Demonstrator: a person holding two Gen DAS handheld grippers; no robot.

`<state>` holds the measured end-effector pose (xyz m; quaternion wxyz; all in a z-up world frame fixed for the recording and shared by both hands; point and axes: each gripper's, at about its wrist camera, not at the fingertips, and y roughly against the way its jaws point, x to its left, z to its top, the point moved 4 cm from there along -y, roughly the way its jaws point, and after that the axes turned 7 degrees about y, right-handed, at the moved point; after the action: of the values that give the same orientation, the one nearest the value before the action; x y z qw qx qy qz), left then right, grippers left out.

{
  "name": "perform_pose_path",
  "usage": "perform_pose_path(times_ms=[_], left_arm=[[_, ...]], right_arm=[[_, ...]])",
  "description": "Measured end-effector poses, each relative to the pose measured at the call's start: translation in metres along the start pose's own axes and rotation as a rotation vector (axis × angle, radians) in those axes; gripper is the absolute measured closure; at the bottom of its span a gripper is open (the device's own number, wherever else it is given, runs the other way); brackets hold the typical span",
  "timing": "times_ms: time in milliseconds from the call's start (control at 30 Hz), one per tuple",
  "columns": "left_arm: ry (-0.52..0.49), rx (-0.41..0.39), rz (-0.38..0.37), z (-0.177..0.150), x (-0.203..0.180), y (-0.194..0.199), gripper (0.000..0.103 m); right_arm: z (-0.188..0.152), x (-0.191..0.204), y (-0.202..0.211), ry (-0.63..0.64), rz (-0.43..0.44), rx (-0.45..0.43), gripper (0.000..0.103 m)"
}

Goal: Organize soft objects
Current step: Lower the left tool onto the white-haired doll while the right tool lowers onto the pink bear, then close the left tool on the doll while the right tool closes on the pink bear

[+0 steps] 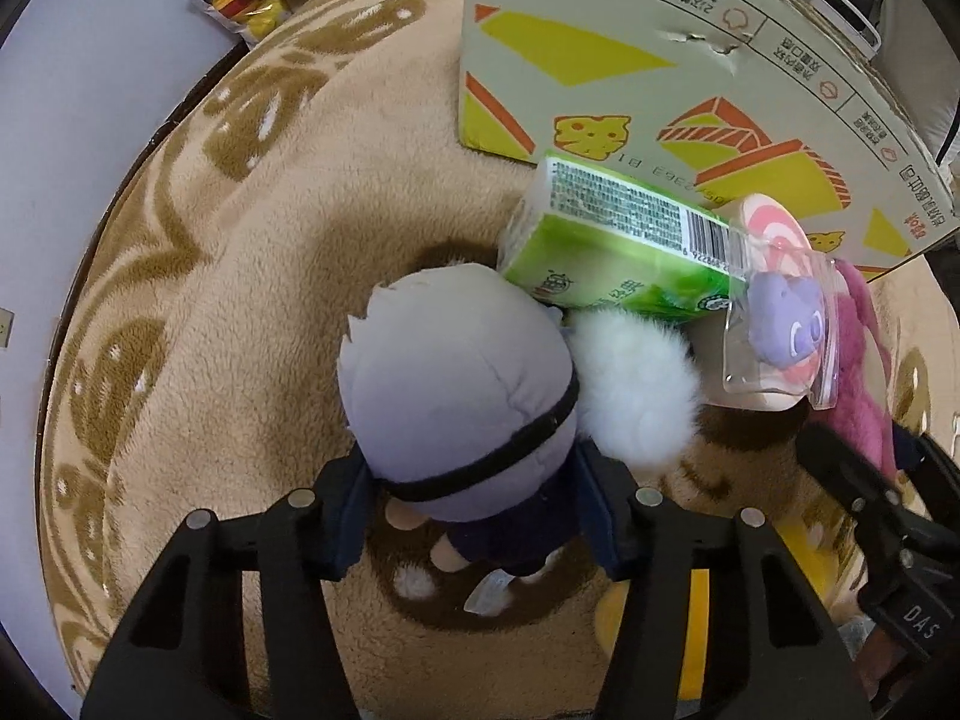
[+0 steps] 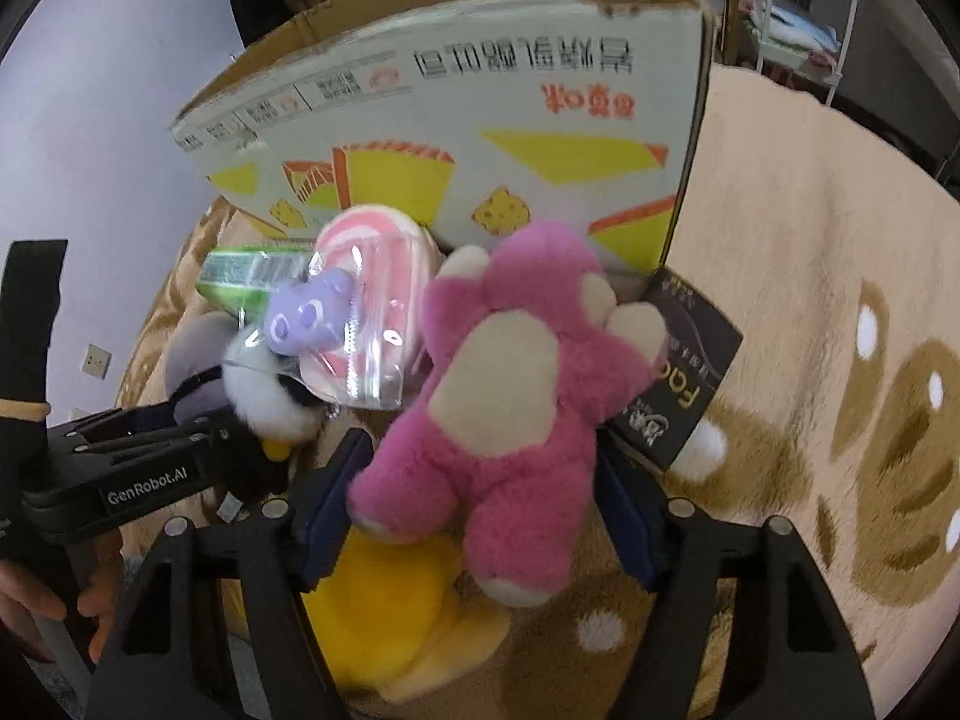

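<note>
The left gripper (image 1: 474, 516) pinches a grey-haired plush doll (image 1: 462, 396) on the tan patterned fleece blanket (image 1: 240, 360). The right gripper (image 2: 480, 498) straddles a pink furry bear (image 2: 510, 396); whether its pads press cannot be told. Farther off stands a printed cardboard box (image 2: 480, 120).

Black gripper (image 2: 474, 519) frames, silver screws, navy jaws
</note>
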<state>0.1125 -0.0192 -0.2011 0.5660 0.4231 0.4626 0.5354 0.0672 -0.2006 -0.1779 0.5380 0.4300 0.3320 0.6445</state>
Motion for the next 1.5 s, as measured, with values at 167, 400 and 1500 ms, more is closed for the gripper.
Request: perform_pose_path(times_ms=[167, 400, 1500], left_arm=[[-0.011, -0.013, 0.004, -0.005, -0.001, 0.004, 0.047], [-0.019, -0.045, 0.034, -0.01, -0.004, 0.016, 0.047], [-0.087, -0.002, 0.008, -0.038, -0.009, 0.035, 0.047]], right_arm=[[0.002, 0.0, 0.004, 0.026, -0.026, -0.003, 0.035], [0.001, -0.002, 0.015, 0.002, -0.033, -0.009, 0.038], [-0.009, -0.001, 0.057, 0.033, -0.143, -0.094, 0.039]])
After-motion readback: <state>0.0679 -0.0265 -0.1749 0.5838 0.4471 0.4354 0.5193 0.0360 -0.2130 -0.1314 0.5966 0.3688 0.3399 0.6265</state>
